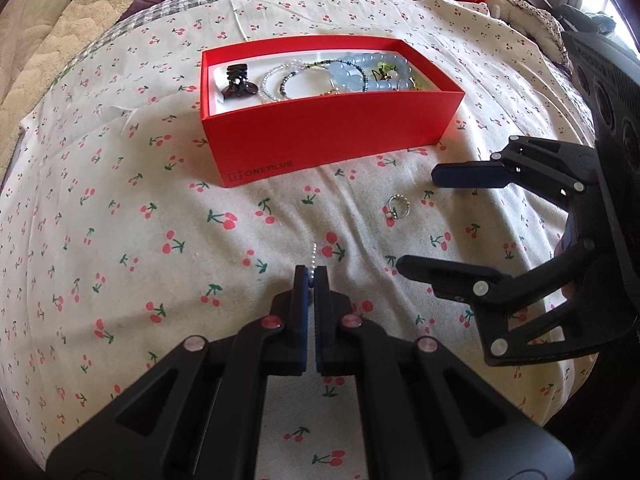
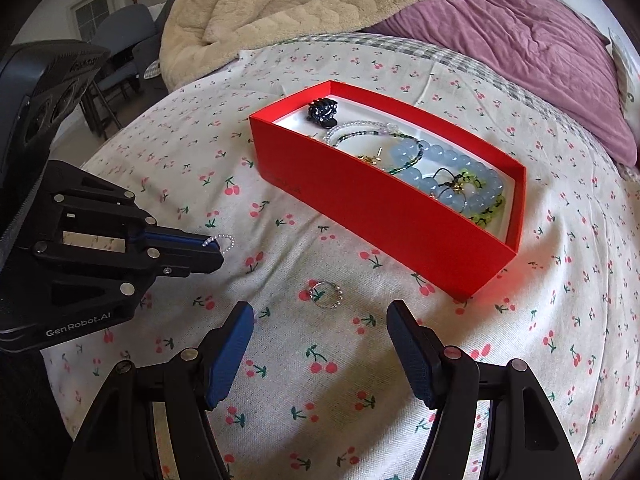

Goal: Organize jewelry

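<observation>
**Q:** Nearest the lens, what shows, and how far along is the tidying?

**A:** Black jaws of the left gripper point(image 1: 311, 276) sit closest in the left wrist view, pinched tight on a small silver bead chain point(image 1: 314, 254), whose free end pokes out past the tips just above the bed sheet point(image 1: 120, 240). The sheet is cream with a cherry print and carries everything. Farther in toward the pillow end stands a red box point(image 1: 328, 136), open, no lid in view. It already holds most of the pieces: a pale blue bead bracelet point(image 2: 452, 168), thinner beaded strands, a green beaded piece and a dark hair claw point(image 1: 237, 82) at one end. So the job looks mostly done.

**Q:** What is left outside?

**A:** Two items: the chain in the left gripper, and a small silver ring point(image 2: 326, 294) lying on the sheet beside the near long wall of the box. The right gripper point(image 2: 320, 352) hovers over the sheet with its jaws wide apart and empty, the ring just ahead of the gap.

**Q:** Any readable writing?

**A:** "ONEPLUS", with its square logo, on the box wall, and "GenRobot.AI" in white on the left gripper's body.
</observation>
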{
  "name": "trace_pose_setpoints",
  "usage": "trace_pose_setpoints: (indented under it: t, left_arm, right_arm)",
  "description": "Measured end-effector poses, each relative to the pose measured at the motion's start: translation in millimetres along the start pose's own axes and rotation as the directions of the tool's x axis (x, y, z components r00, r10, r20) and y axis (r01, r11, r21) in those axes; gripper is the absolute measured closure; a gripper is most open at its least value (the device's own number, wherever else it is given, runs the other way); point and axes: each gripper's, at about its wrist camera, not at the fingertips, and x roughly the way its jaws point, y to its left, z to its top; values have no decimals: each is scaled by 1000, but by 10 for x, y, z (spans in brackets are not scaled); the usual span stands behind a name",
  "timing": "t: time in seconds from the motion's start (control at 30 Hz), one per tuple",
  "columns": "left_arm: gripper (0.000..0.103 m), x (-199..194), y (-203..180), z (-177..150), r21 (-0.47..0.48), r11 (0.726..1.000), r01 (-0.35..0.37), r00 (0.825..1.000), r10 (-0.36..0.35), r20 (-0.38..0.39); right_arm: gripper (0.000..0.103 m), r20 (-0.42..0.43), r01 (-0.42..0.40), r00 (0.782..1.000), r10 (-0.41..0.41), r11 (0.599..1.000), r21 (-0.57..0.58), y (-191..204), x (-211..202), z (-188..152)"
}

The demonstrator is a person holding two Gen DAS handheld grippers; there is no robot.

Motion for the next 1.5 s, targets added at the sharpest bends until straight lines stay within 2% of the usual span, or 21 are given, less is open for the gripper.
trace_pose_setpoints:
  t: [0.23,0.67,0.83,1.03,1.5]
  left_arm:
    - [100,25,-6,-10,-5,1000,-2,1000,2,-13]
    - [100,43,13,-3,-18,1000,4,1000,-4,-18]
    - [100,48,6,1,-18,1000,2,1000,-2,-18]
    - [100,59,4,5,-12,1000,2,1000,-2,-19]
    - [100,3,50,23,-20,1000,3,1000,-3,5]
  right_arm:
    - [40,-13,-1,1000,1,1000,-22,35,135,-1]
    - [63,-9,-2,1000,2,1000,-21,26,153,3]
    - [66,-10,-7,1000,7,1000,-23,29,155,6]
    - [83,-10,9,1000,-10,1000,-9,-20,159,14]
    - [83,-6,39,999,-39,999,-27,-13,97,43]
